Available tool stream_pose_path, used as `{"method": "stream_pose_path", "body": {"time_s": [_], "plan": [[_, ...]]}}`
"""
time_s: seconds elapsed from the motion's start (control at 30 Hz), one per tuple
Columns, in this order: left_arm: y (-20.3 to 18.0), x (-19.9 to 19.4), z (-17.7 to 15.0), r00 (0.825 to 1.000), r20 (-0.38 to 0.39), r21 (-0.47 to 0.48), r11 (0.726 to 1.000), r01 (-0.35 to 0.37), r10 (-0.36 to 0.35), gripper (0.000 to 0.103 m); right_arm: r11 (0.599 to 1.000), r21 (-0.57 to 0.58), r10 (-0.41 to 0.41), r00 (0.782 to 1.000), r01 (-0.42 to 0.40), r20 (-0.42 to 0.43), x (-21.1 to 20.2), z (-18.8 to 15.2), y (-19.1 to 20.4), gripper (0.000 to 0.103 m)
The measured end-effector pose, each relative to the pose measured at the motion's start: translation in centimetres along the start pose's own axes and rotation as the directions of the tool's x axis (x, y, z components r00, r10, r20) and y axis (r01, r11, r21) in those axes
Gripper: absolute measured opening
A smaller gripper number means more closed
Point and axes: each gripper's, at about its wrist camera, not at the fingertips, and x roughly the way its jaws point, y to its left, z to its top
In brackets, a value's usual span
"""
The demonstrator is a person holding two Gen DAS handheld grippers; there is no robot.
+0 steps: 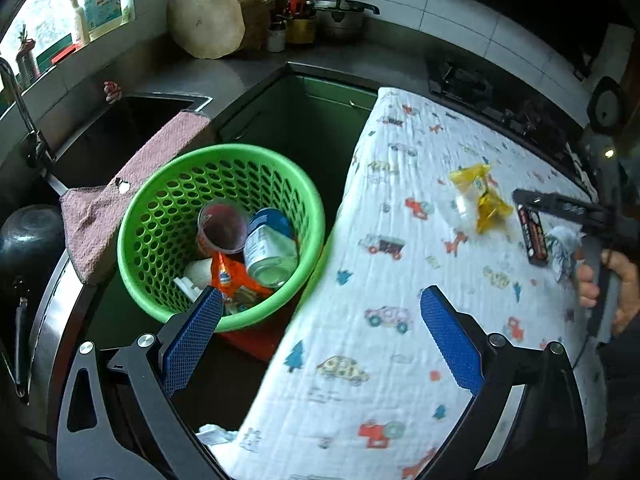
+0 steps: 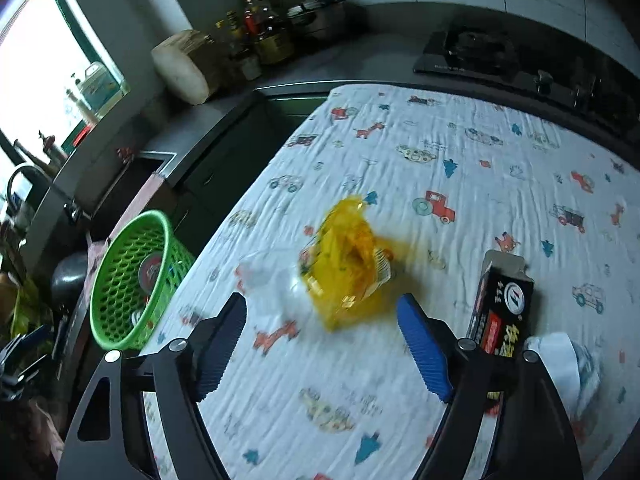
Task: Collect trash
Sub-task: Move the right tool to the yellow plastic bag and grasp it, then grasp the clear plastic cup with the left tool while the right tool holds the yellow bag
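A green mesh basket left of the table holds a red cup, a jar and an orange wrapper. It also shows in the right wrist view. My left gripper is open and empty, spanning the basket's near rim and the table edge. A yellow wrapper with clear plastic lies on the table, blurred, just ahead of my open, empty right gripper. A black box and crumpled white paper lie to its right. The right gripper appears in the left wrist view.
The table carries a white cloth printed with cars. A sink with a pink towel over its edge lies left of the basket. A chopping block, bottles and a pot stand on the far counter. A stove lies behind the table.
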Motion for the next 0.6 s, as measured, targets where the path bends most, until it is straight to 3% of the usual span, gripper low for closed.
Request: {"method": "stream_pose_path", "body": {"time_s": [0.4,0.6], "plan": [[-4.5,4.5,3.7,1.0,-0.009,-0.021,1.0,-0.008,0.008,0.098,1.0,0.012,0.017,0.999,-0.017,-0.036,4.7,2.6,-2.0,0.073],[-5.8,7.0,4.2,0.999,-0.03,-0.029,0.999,0.018,-0.019,0.098,0.997,0.053,0.053,0.998,-0.051,-0.042,6.5,3.2,-2.9,0.066]]}}
